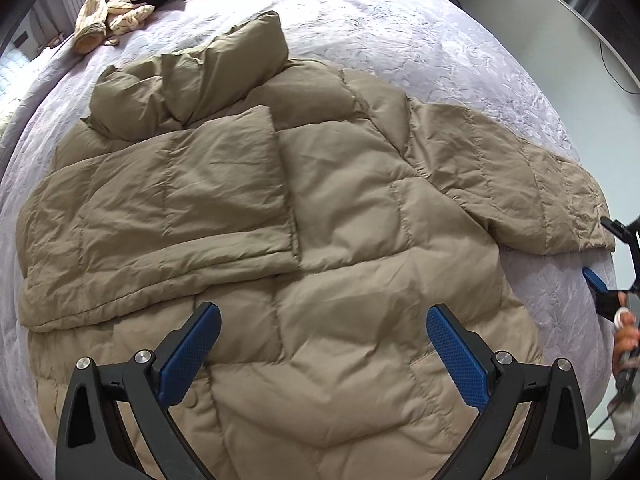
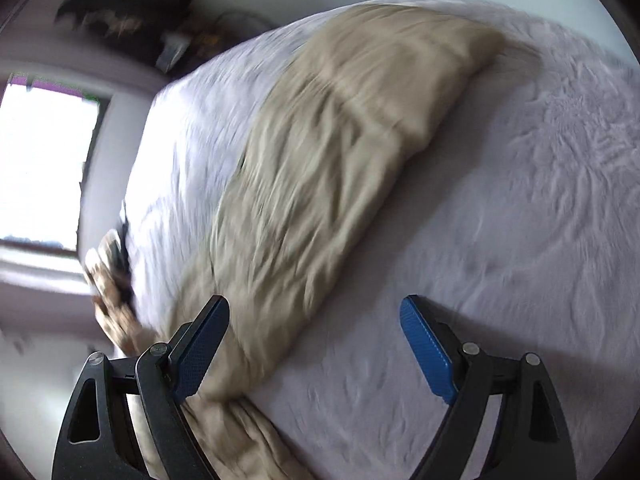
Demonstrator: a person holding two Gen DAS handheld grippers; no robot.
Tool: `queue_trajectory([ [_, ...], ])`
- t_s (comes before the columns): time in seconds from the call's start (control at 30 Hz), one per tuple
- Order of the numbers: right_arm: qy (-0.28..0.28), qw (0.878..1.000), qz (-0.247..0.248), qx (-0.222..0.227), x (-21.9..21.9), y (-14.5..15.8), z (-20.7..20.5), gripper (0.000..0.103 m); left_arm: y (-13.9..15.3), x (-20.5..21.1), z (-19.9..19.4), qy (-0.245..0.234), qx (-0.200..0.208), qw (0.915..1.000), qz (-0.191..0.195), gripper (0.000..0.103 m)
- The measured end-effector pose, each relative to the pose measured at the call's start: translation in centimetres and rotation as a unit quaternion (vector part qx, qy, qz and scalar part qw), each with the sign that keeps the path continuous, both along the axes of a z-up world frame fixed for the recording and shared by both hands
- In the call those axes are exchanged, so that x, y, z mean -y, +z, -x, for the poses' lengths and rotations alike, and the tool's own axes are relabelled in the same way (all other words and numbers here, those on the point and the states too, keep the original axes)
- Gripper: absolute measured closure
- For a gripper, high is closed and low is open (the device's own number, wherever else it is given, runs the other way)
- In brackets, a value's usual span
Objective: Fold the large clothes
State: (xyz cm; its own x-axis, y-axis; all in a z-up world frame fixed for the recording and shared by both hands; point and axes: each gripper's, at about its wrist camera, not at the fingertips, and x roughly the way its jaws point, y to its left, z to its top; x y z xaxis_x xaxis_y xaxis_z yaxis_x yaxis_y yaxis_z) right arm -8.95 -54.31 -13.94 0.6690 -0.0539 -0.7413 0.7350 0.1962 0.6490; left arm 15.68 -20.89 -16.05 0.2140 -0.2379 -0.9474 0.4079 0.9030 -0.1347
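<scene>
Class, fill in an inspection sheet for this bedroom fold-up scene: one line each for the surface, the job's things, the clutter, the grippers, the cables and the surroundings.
Surface: bed with a pale lilac textured bedspread.
Job's things: tan puffer jacket spread flat; one sleeve folded across the body, the other sleeve stretched out sideways towards the bed edge.
Clutter: heap of striped cream and dark clothes at the far corner.
Grippers: left gripper open above the jacket hem, holding nothing; right gripper open beside the outstretched sleeve, holding nothing.
Cables: a dark cable against the wall.
Surroundings: bright window; the right wrist view is motion-blurred.
</scene>
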Motion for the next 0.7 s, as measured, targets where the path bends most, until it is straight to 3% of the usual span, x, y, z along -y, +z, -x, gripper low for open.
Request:
queue_trajectory([
  [0.13, -0.034, 0.997, -0.046, 0.053, 2.5, -1.6, -0.5, 0.013, -0.5, 0.4, -0.4, 0.001, -0.002, 1.0000, -0.004, 0.000],
  [0.3, -0.051, 0.992, -0.064, 0.097, 3.8, -2.0, -2.6, 0.013, -0.7, 0.4, -0.6, 0.003, 0.003, 0.9999, -0.012, 0.000],
  [0.43, -0.074, 0.982, -0.102, 0.138, 4.4, -2.9, -3.5, 0.014, -0.6, -0.2, -0.8, 0.007, 0.013, 0.9997, -0.020, 0.000],
  [0.47, -0.080, 0.979, -0.115, 0.150, 4.6, -3.3, -3.5, 0.018, -0.5, -0.4, -0.8, 0.008, 0.015, 0.9997, -0.020, 0.000],
  [0.53, -0.095, 0.970, -0.149, 0.169, 4.8, -4.4, -3.5, 0.037, -0.4, -0.9, -0.9, 0.008, 0.015, 0.9998, -0.014, 0.000],
  [0.6, -0.102, 0.963, -0.173, 0.177, 4.9, -5.3, -3.6, 0.089, -0.3, -1.6, -1.0, 0.013, 0.017, 0.9997, -0.011, 0.000],
  [0.63, -0.101, 0.962, -0.180, 0.180, 4.8, -5.7, -3.8, 0.096, -0.3, -2.0, -1.0, 0.017, 0.017, 0.9997, -0.010, 0.000],
  [0.7, -0.096, 0.964, -0.169, 0.180, 4.5, -5.2, -4.3, 0.097, -0.3, -3.0, -1.2, 0.024, 0.014, 0.9996, -0.007, 0.000],
])
